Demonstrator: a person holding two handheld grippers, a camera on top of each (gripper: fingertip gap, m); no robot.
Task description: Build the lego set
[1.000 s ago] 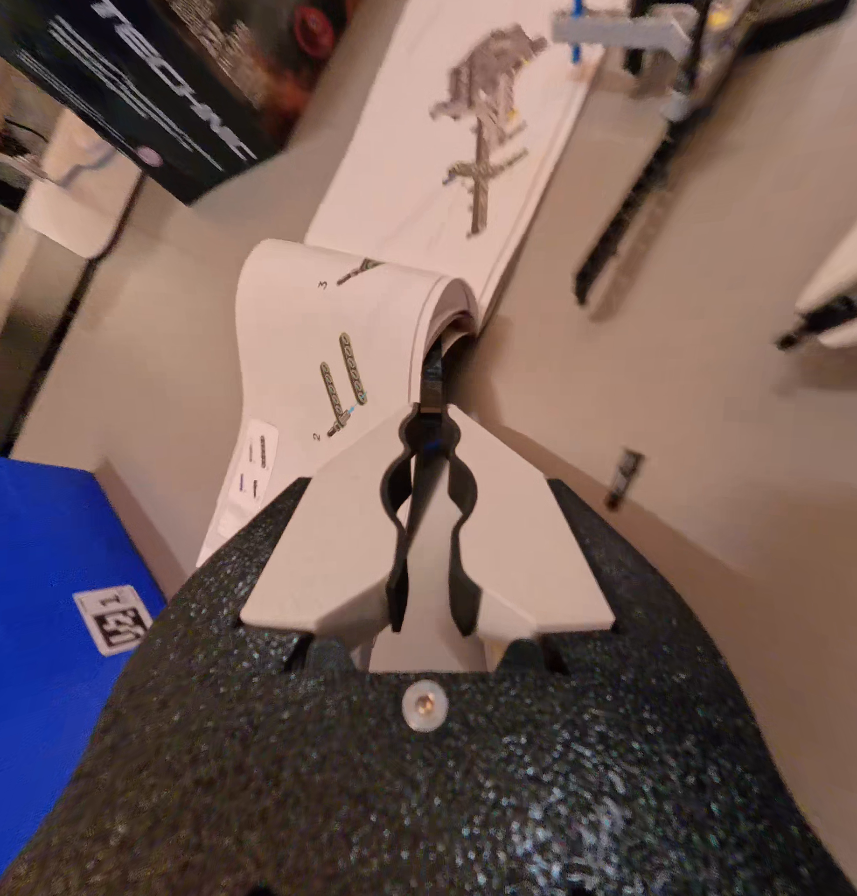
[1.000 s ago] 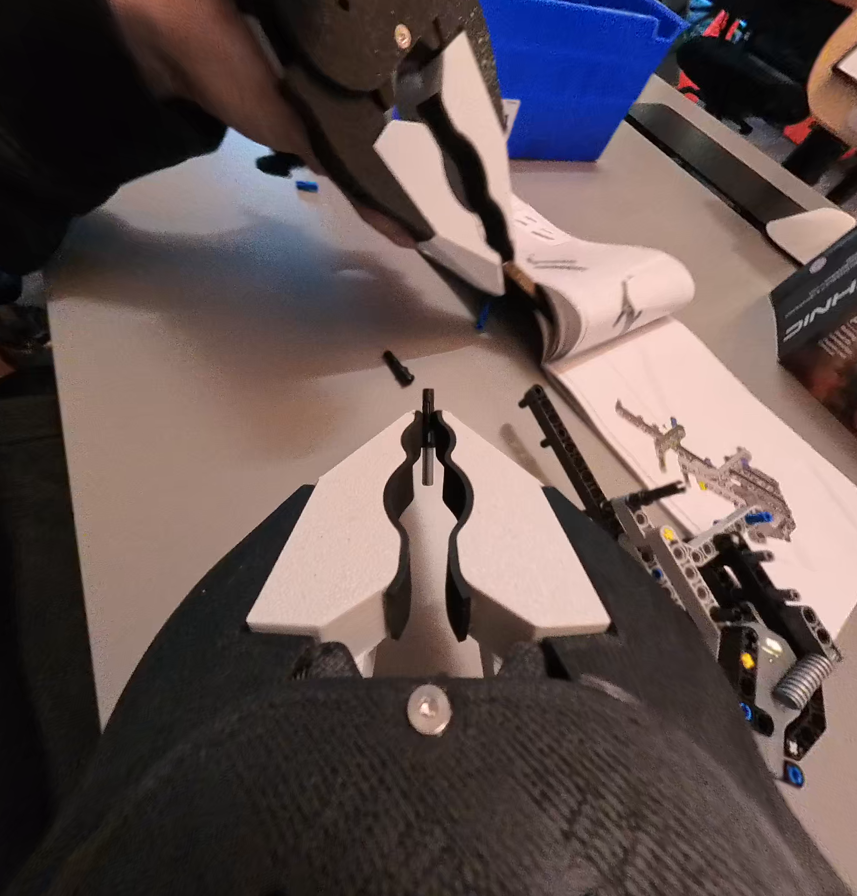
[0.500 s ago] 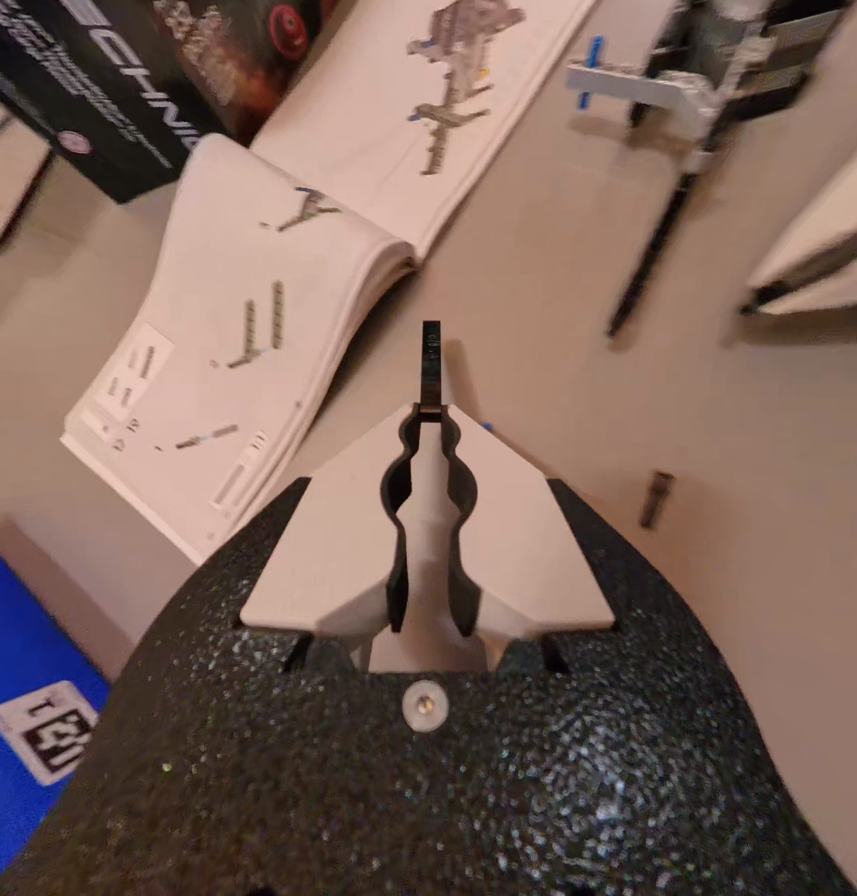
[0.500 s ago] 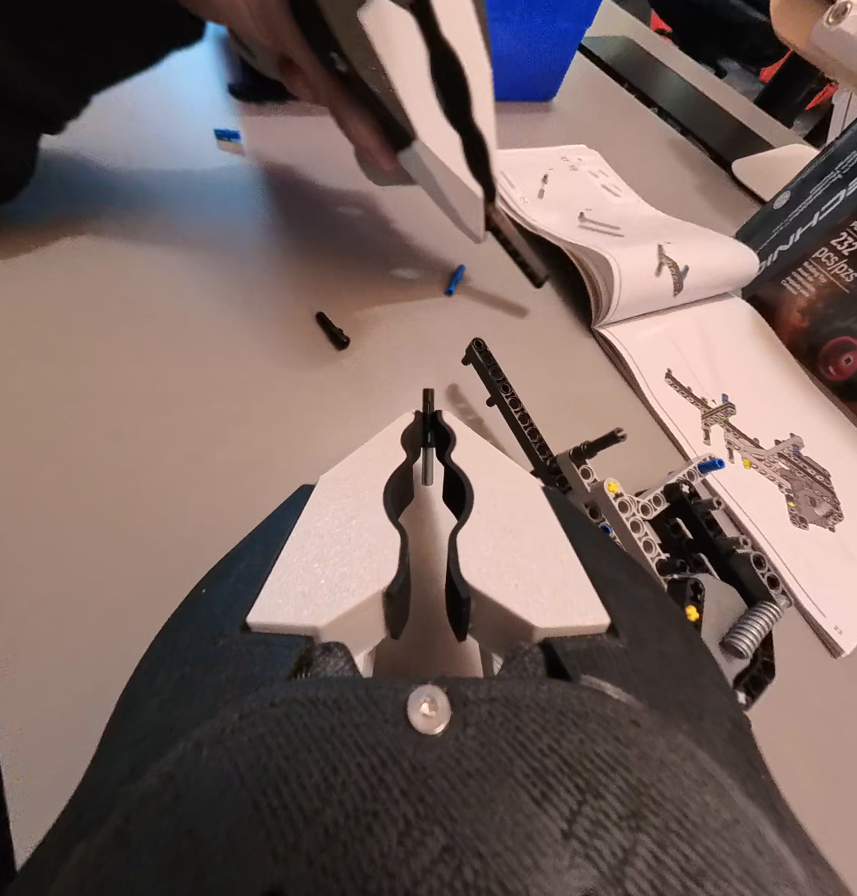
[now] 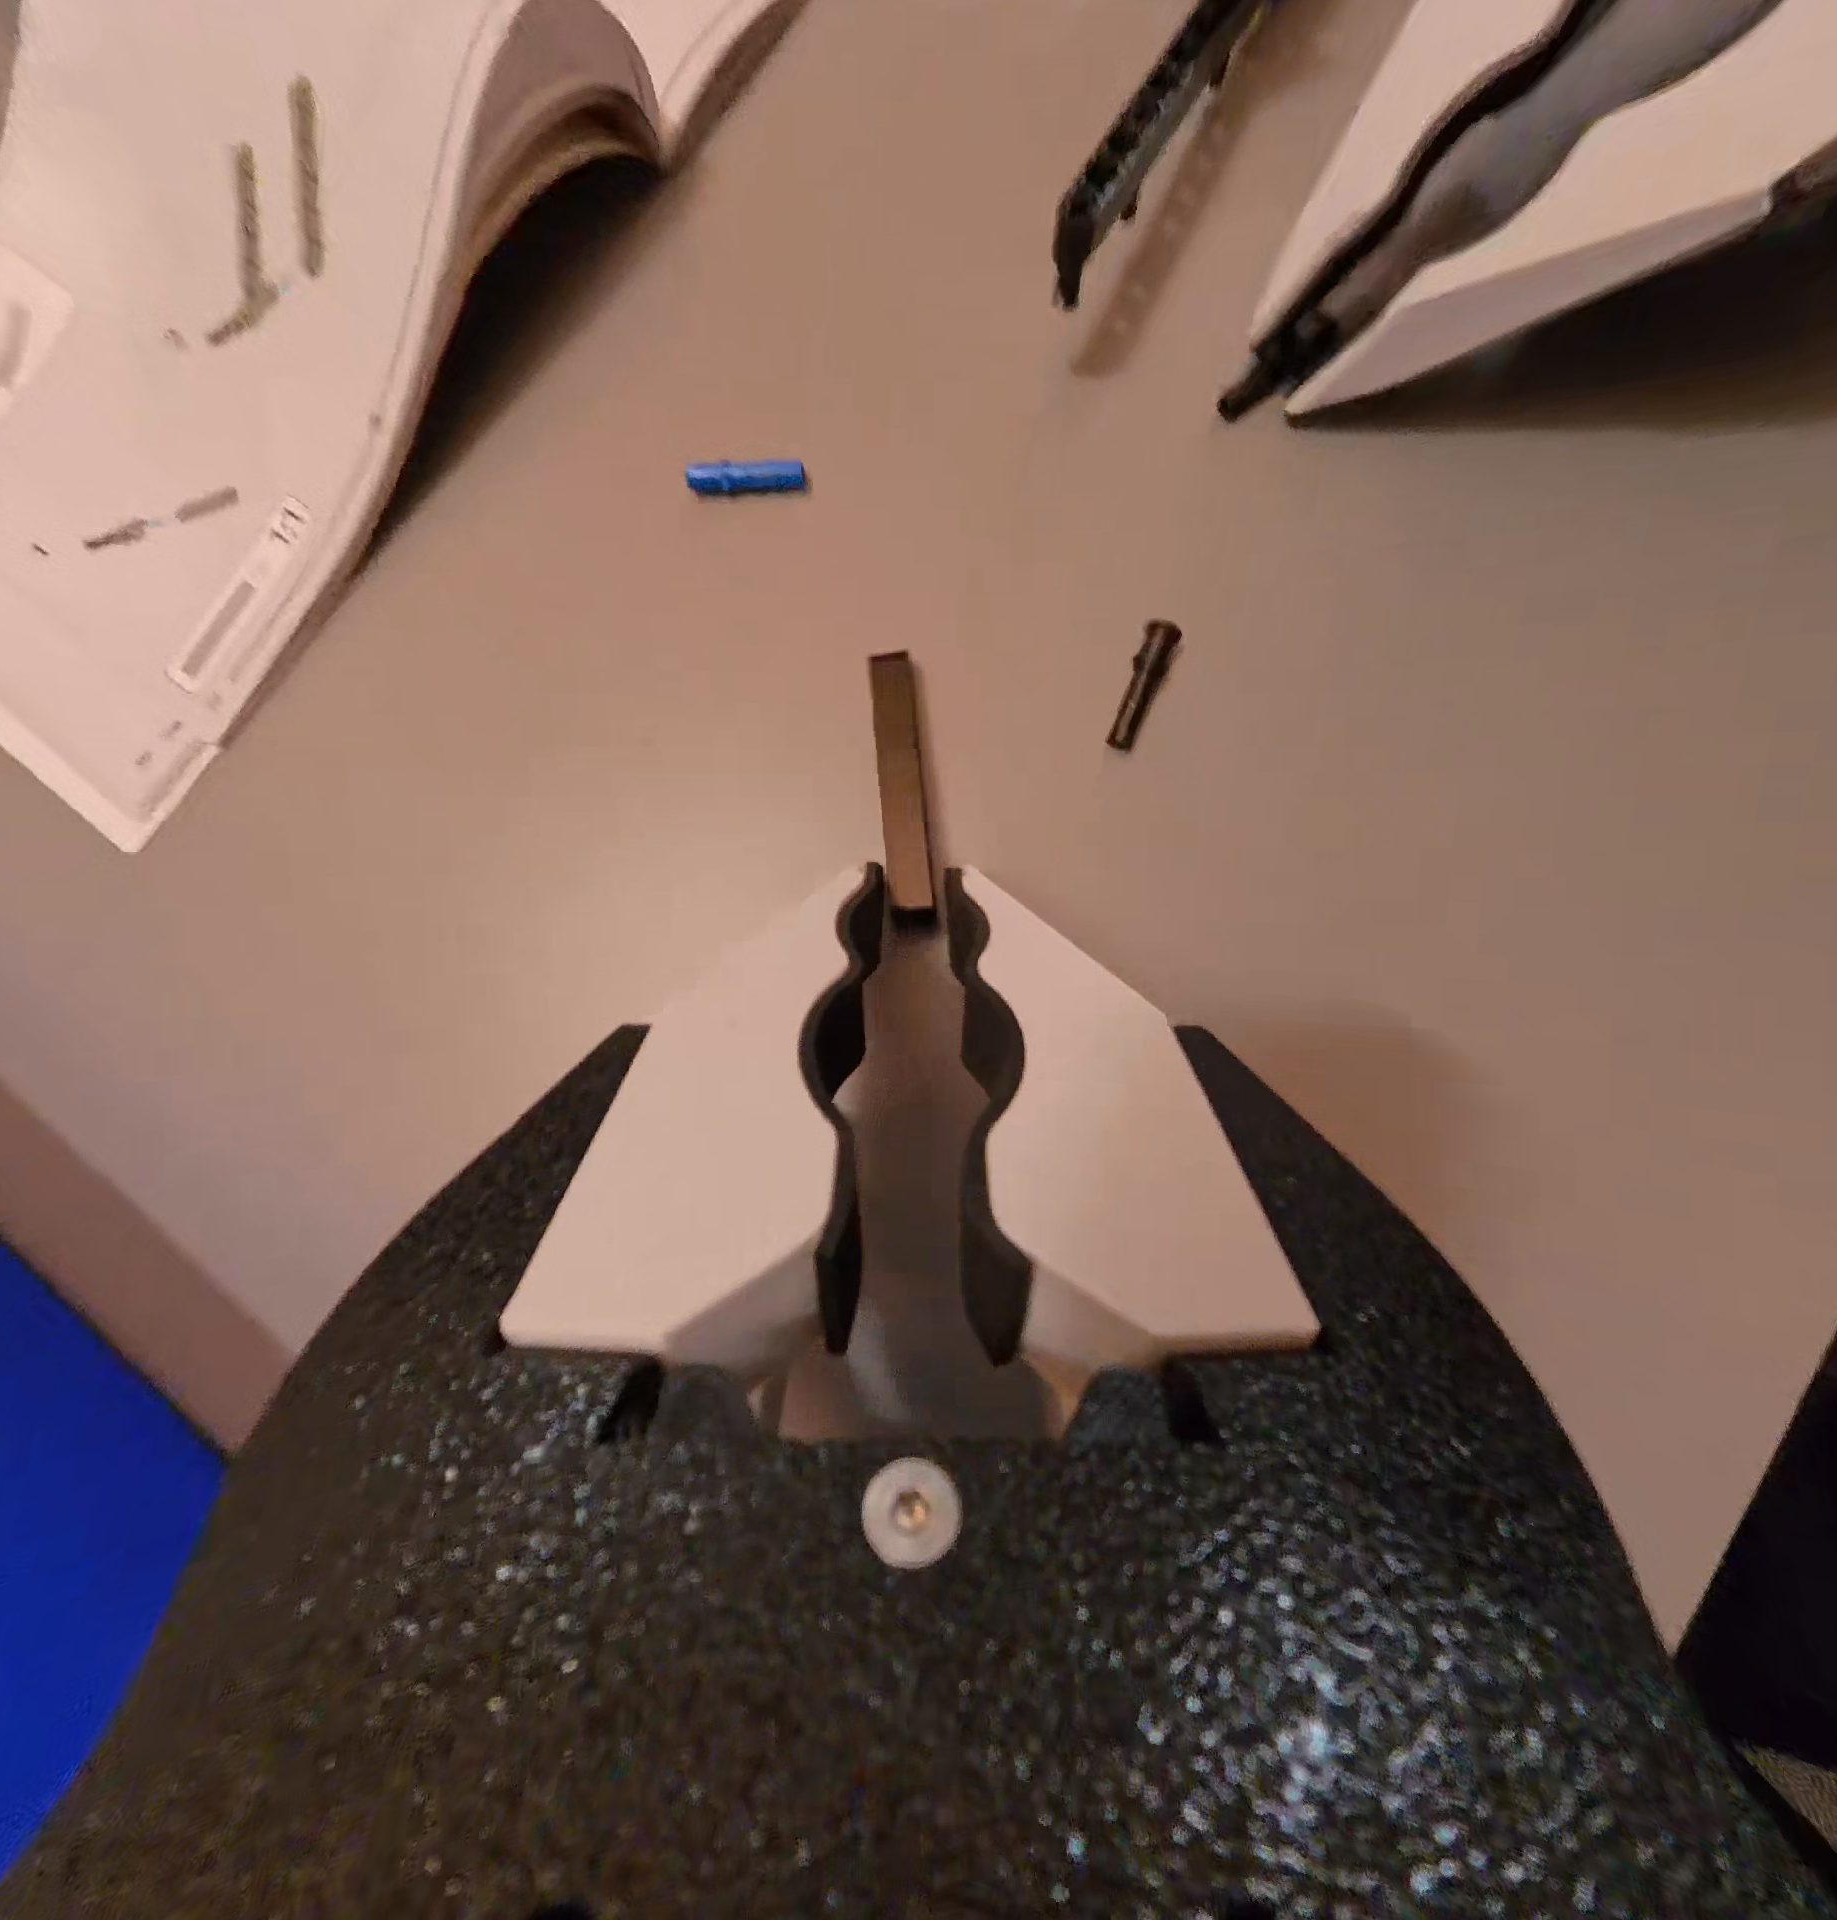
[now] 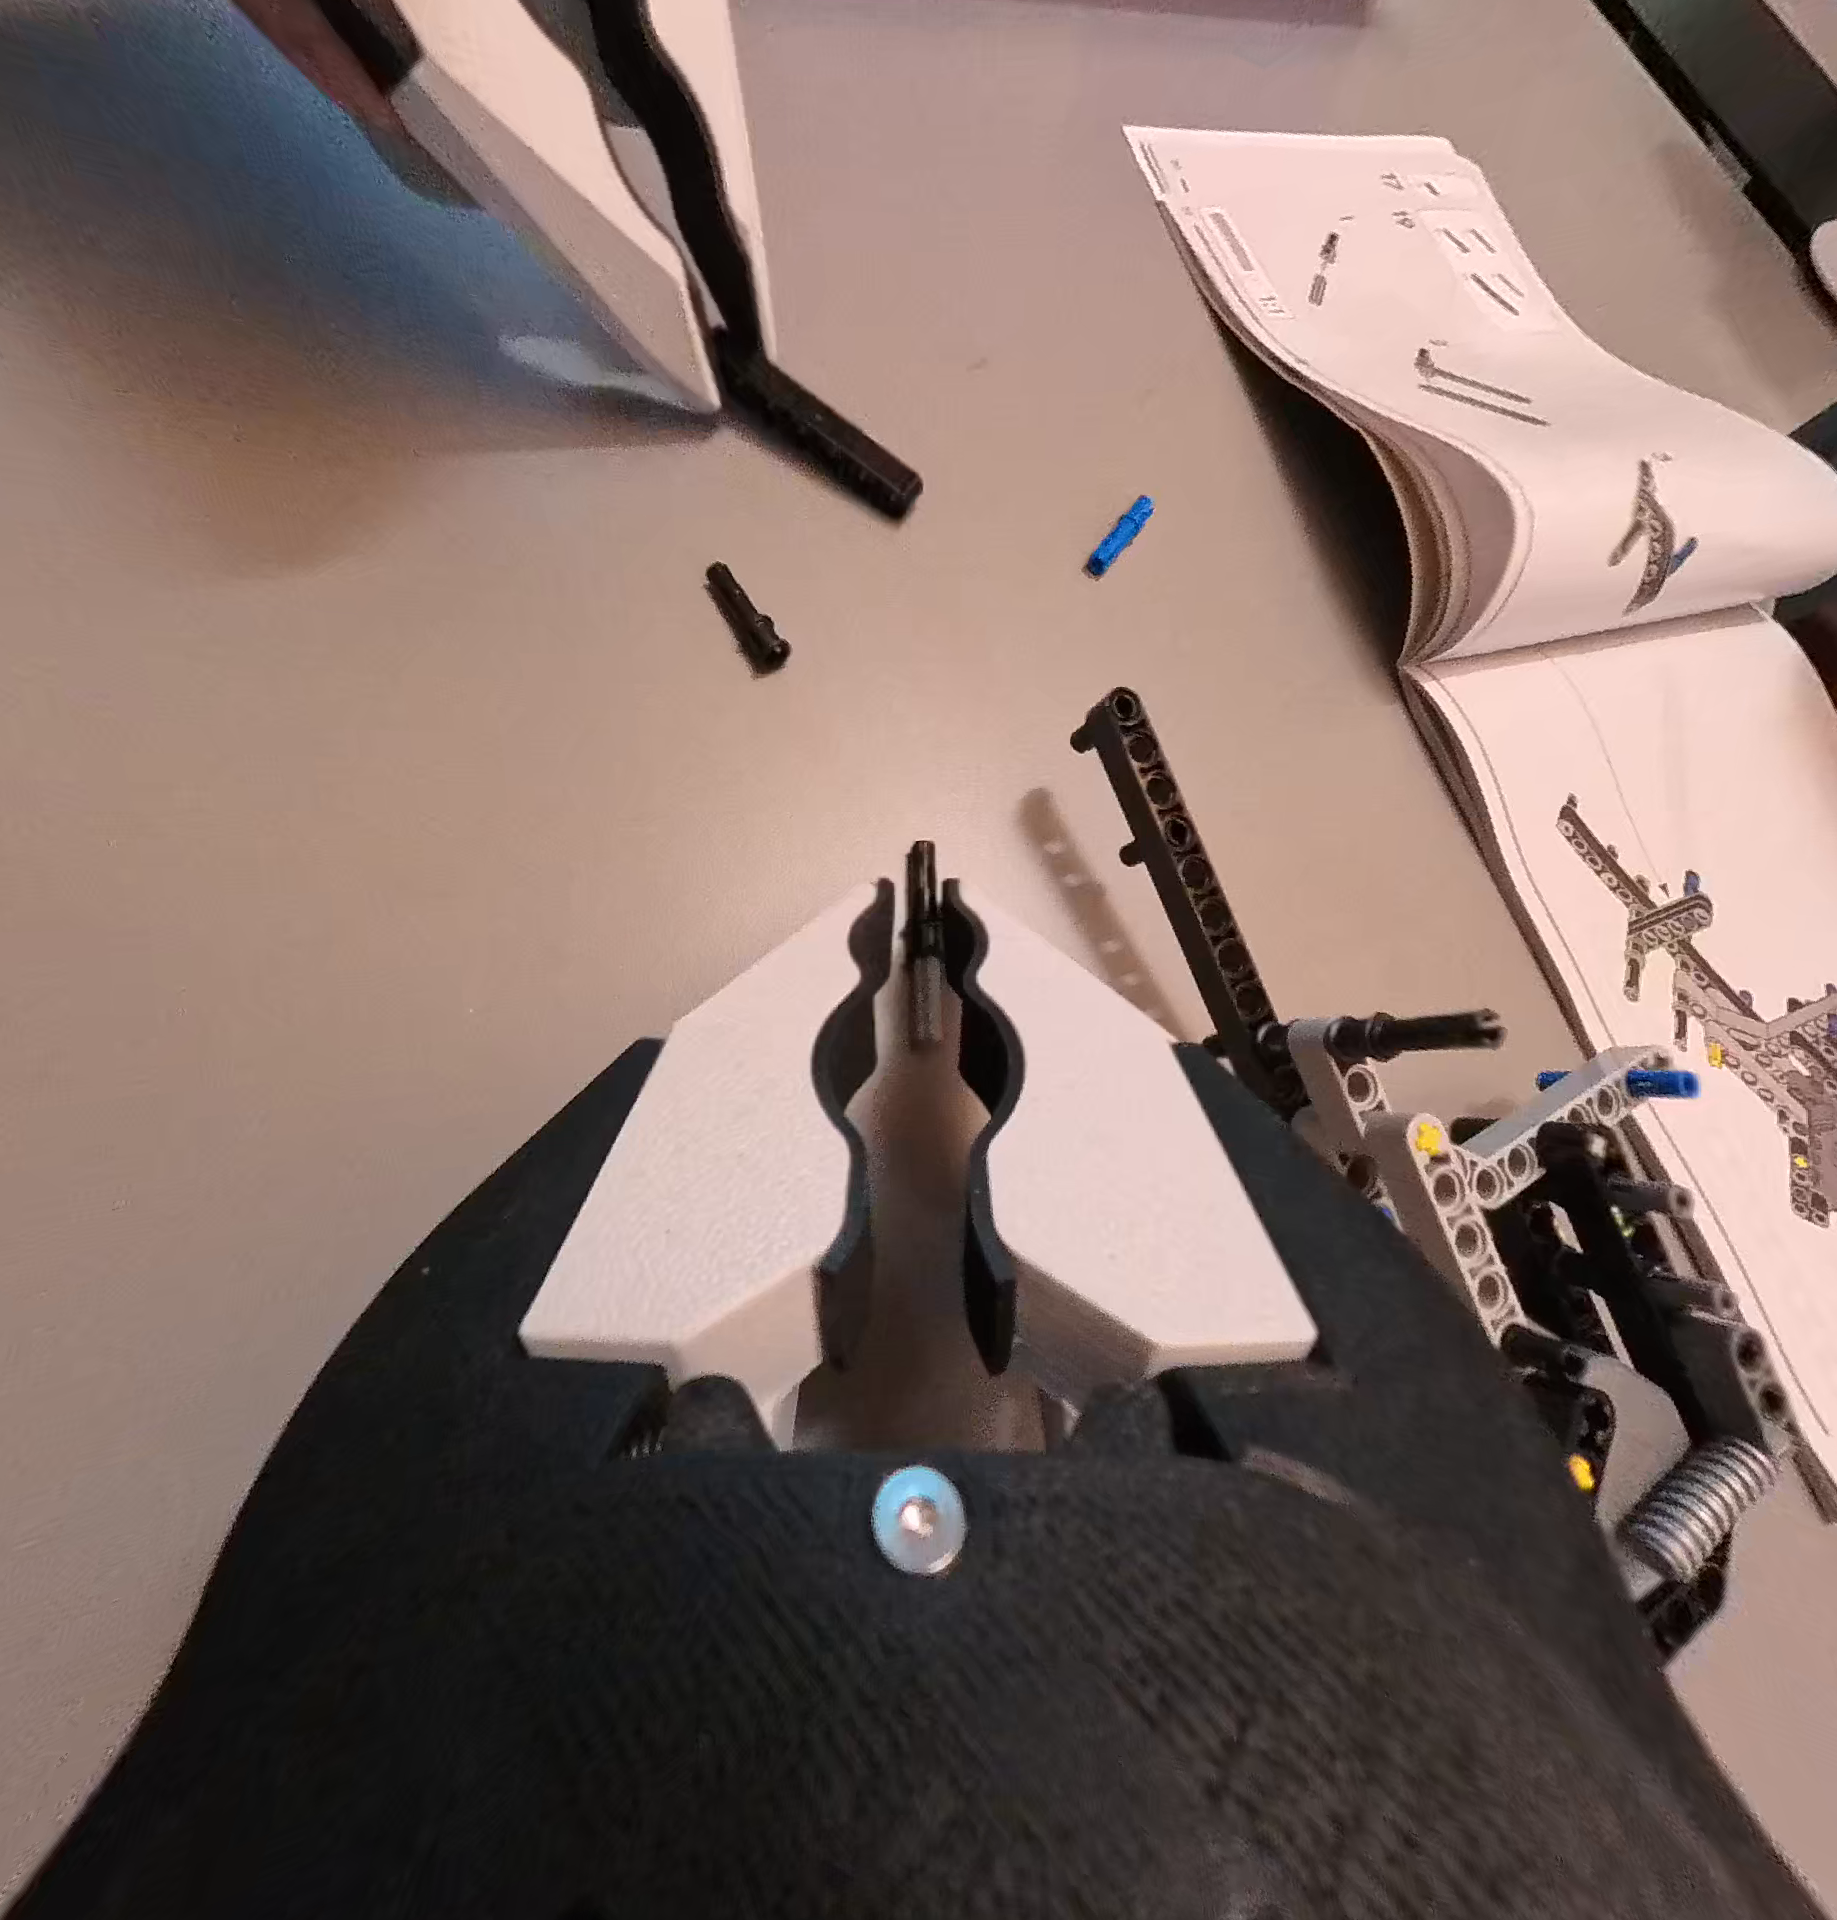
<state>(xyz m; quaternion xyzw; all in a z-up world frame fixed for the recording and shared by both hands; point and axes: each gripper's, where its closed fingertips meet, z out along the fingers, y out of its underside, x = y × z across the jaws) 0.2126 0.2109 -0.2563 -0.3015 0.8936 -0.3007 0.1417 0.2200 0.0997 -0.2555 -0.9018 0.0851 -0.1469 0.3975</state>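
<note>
Grey table (image 6: 322,935), manual (image 6: 1579,436) upper right: mid-build, both grippers loaded.
Left gripper (image 5: 912,883) clamped on black beam (image 5: 901,774); right gripper (image 6: 919,894) pinching black pin (image 6: 924,935). Prob next: pin into beam hole, needs lining up w/ care. Model (image 6: 1537,1226) lower right.

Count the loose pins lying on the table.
2: a blue pin near the booklet, a black pin left of it. More may be hidden.

Table (image 6: 374,935) was plain beige, one pin (image 6: 1120,535) bright blue, another pin (image 6: 748,620) black, booklet (image 6: 1579,436) white, grippers' fingers (image 5: 1080,1174) white with black pads.
</note>
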